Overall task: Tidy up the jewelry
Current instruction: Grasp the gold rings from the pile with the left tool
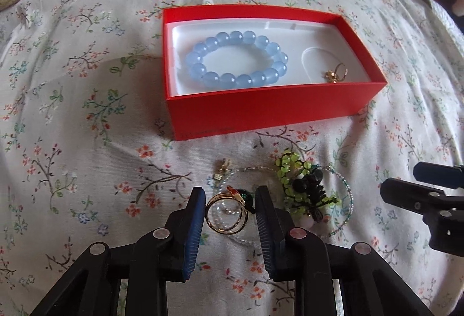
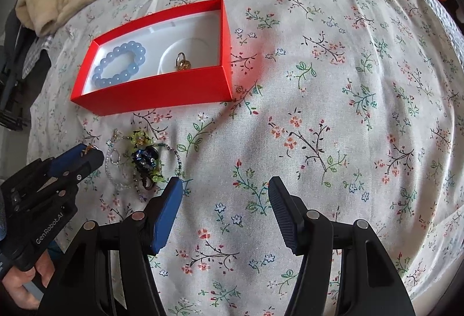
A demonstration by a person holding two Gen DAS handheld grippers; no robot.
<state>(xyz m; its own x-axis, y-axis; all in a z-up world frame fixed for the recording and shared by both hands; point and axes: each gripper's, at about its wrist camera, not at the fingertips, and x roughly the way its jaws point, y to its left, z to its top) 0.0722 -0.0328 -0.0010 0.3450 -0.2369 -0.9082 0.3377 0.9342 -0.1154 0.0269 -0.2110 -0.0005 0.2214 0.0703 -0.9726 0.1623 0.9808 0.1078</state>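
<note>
Gripping a gold ring at lower centre, the left gripper has its fingers clamped on it just above the bed; next it must carry it up-frame into the red box, while the right gripper idles, fingers apart

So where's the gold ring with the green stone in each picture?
Left wrist view: the gold ring sits low in the middle, pinched by the left gripper.
Right wrist view: only a bit of the ring peeks out at the left gripper's tip, far left.
Shared landmark: the red box with the blue bead bracelet inside.
</note>
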